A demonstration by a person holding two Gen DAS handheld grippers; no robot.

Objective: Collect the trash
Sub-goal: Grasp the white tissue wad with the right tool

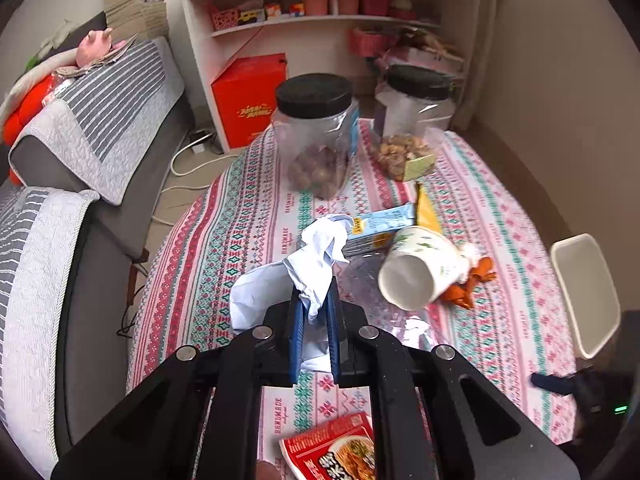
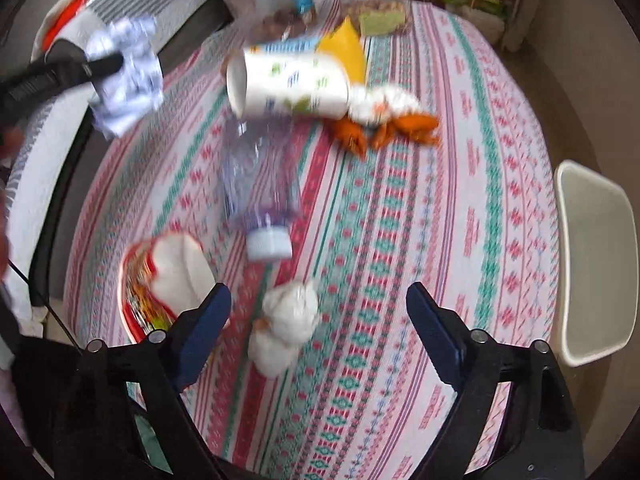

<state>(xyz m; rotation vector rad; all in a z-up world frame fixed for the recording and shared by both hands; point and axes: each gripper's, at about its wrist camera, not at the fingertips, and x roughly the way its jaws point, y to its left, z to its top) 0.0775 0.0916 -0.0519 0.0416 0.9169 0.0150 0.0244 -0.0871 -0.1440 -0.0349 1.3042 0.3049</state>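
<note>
- Left wrist view, bottom centre: the left gripper (image 1: pixel 316 316) has its two blue-padded jaws drawn narrow and clamped on a crumpled sheet of white paper (image 1: pixel 296 276), which bulges up and to the left above the fingertips, lifted clear of the cloth.
- Under that gripper, at the lower edge, a red printed food packet with a noodle picture (image 1: pixel 340 450) lies on the round table covered in a pink, red and green patterned cloth (image 1: pixel 224 248).
- Right wrist view, bottom: the right gripper (image 2: pixel 320 320) has its jaws spread wide, with nothing pressed between the pads.
- Between the spread jaws, on the cloth, sits a crumpled white tissue wad (image 2: pixel 286 326); it is apart from both pads.
- Lower left of that view, the red packet shows again, just beside the left-hand jaw.
- Centre of the frame: a clear plastic bottle with a white cap (image 2: pixel 260 188) lies on its side, cap towards the camera.
- Above it, a white paper cup with green leaf print (image 2: pixel 288 88) lies tipped over, mouth to the left; orange peel pieces (image 2: pixel 404 128) and white tissue touch its base.
- Behind the cup, a yellow wrapper (image 2: pixel 346 48) and a light-blue carton.
- Far edge, left wrist view: two clear plastic jars with black lids (image 1: pixel 316 136), holding nuts.
- Right edge: a cream plastic bin (image 2: pixel 596 264) beside the table.
</note>
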